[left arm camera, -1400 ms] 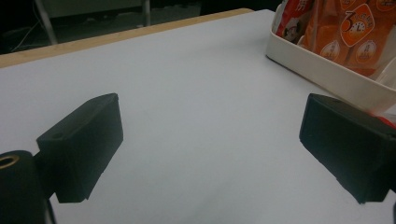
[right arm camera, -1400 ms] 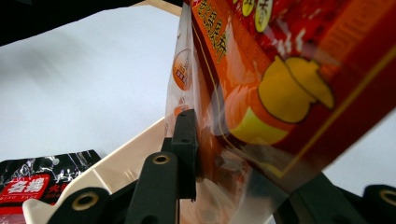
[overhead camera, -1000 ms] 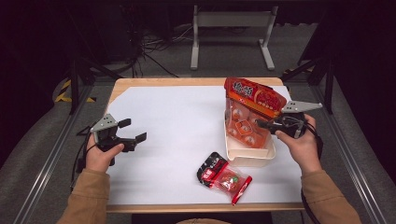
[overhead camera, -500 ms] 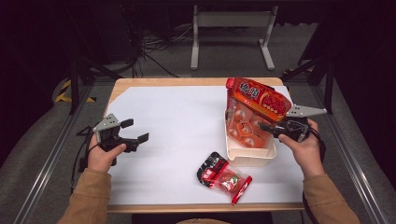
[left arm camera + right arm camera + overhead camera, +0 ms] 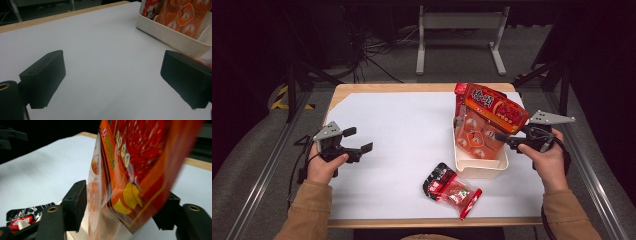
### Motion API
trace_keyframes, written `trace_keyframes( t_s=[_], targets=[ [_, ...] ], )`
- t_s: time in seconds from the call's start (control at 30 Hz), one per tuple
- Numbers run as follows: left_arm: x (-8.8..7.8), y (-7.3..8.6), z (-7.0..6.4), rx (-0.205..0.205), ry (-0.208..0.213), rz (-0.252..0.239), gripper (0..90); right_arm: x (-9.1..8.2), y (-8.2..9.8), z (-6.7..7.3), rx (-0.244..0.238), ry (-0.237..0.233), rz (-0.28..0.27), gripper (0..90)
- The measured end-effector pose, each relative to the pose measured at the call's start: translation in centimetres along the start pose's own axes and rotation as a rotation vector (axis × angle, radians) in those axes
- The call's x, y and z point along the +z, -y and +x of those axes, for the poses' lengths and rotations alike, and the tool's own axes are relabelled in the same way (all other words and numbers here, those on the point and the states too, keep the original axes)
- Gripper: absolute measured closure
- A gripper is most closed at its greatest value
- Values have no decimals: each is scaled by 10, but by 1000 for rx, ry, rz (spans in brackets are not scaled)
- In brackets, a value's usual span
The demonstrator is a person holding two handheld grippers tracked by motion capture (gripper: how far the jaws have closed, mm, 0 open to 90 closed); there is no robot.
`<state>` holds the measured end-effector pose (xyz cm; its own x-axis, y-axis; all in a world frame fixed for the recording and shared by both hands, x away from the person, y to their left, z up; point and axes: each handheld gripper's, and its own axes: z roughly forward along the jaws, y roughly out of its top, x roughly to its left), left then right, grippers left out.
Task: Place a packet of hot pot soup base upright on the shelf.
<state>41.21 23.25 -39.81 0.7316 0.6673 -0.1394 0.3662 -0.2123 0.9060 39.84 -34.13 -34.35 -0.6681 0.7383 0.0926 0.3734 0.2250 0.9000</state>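
Observation:
A red snack bag [image 5: 494, 107] leans tilted over a white bin [image 5: 479, 167] at the table's right, above a clear orange bag [image 5: 476, 137] that stands in the bin. My right gripper [image 5: 504, 140] is at the red bag's lower right edge. Its jaws have just been opening. In the right gripper view the red bag [image 5: 150, 157] is blurred and hangs between the spread jaws of that gripper [image 5: 123, 200], and the pads do not press on it. My left gripper [image 5: 359, 139] rests open over bare white table at the left, with nothing between its jaws [image 5: 112, 82].
A black and red packet [image 5: 452, 189] lies flat in front of the bin, near the table's front edge; it is also at the lower left of the right gripper view [image 5: 22, 217]. The bin's wall [image 5: 170, 37] shows far right in the left gripper view. A white sheet covers the tabletop.
The red bag has shifted slightly down and to the right along with the right hand. The left hand and its gripper have stayed put.

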Motion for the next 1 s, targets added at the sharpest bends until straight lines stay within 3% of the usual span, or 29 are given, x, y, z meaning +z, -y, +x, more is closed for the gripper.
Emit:
trace_keyframes(
  t_s=[0.17,0.6,1.0],
  targets=[
    [5,-4,-2,-2,14,5,64,-17,0,0,3,2,-40,318],
    [16,-12,-9,10,47,23,78,-55,11,-4,-12,66,-57,291],
    [20,-21,-26,58,76,19,85,-62,23,-14,9,170,-38,294]
  ],
)
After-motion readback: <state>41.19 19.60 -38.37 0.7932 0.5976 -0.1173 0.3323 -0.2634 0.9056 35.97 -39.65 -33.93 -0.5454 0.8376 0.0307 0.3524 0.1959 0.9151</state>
